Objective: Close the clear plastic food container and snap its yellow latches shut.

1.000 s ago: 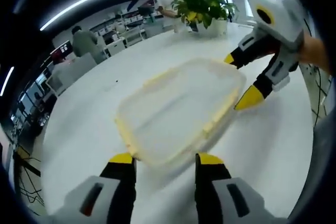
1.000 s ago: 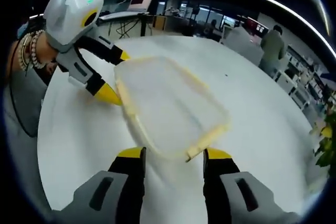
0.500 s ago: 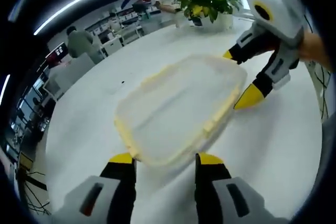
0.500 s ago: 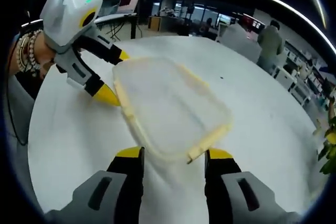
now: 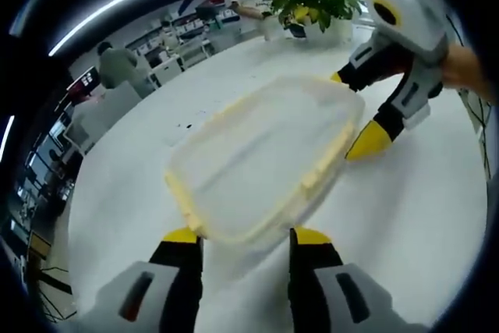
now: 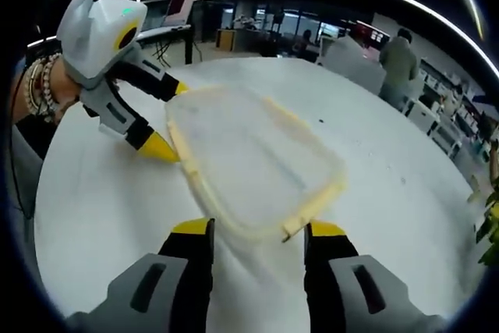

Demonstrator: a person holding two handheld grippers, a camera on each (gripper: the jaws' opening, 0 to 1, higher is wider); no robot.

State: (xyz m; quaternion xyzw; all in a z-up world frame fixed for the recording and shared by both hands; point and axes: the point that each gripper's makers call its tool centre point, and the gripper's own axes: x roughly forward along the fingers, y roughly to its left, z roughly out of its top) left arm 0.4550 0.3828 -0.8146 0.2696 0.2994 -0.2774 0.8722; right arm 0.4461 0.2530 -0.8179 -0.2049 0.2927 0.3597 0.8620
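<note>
Where the white table [image 5: 405, 216] curves away under both cameras, the container [image 5: 261, 161] lies flat near its middle, a shallow rounded rectangle of cloudy clear plastic with its lid on. Pale yellow latches [image 5: 326, 160] run along its edges as narrow strips; whether they are snapped down cannot be told through the blur. The table surface is smooth, matte and round-edged. In the left gripper view, the left gripper [image 5: 245, 235] has its black, yellow-tipped jaws spread wide, one on each side of the container's near end, the edge lying between them; contact is unclear. At the far end the right gripper [image 5: 355, 115] also stands spread, one yellow tip at the corner, the other just beside the long edge. The right gripper view gives the mirror picture: right gripper [image 6: 257, 229] jaws apart around the near latch [image 6: 312, 207], the left gripper [image 6: 168, 118] apart at the far end, held by a hand [image 6: 39, 95] wearing bead bracelets. A potted plant [image 5: 308, 1] stands far back on the table.
</note>
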